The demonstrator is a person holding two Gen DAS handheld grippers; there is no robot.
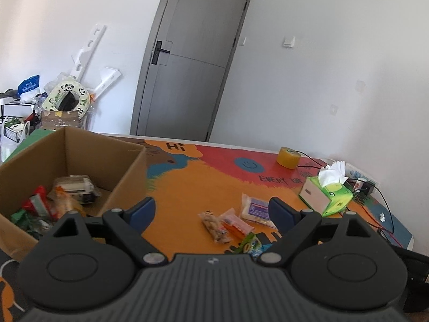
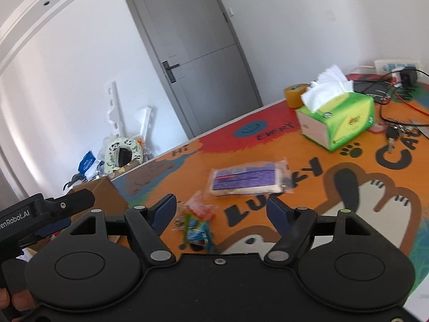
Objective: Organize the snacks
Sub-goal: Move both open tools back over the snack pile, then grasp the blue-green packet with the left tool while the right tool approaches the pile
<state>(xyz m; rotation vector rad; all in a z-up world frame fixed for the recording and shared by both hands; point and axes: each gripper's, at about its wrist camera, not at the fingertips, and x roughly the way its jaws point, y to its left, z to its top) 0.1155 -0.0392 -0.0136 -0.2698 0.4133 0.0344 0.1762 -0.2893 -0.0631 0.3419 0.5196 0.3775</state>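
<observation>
A cardboard box [image 1: 126, 177] stands at the table's left with several snack packets [image 1: 53, 201] inside. Loose on the colourful table mat lie a nut packet [image 1: 214, 228], an orange packet [image 1: 237, 221], a purple-labelled packet [image 1: 256, 209] [image 2: 246, 181] and a green-blue packet [image 1: 252, 245] [image 2: 197, 232]. My left gripper [image 1: 211, 209] hovers open just right of the box, nothing between its pads. Above the loose packets, my right gripper [image 2: 221, 205] is open and empty; a reddish packet [image 2: 199, 209] lies just beyond its left finger.
A green tissue box [image 1: 329, 196] [image 2: 337, 118], a tape roll [image 1: 289, 157], cables [image 2: 402, 99] and keys [image 2: 394, 134] crowd the table's far right. The left gripper's black housing [image 2: 32, 214] sits at the right view's left edge. Clutter is piled beside a grey door [image 1: 187, 61].
</observation>
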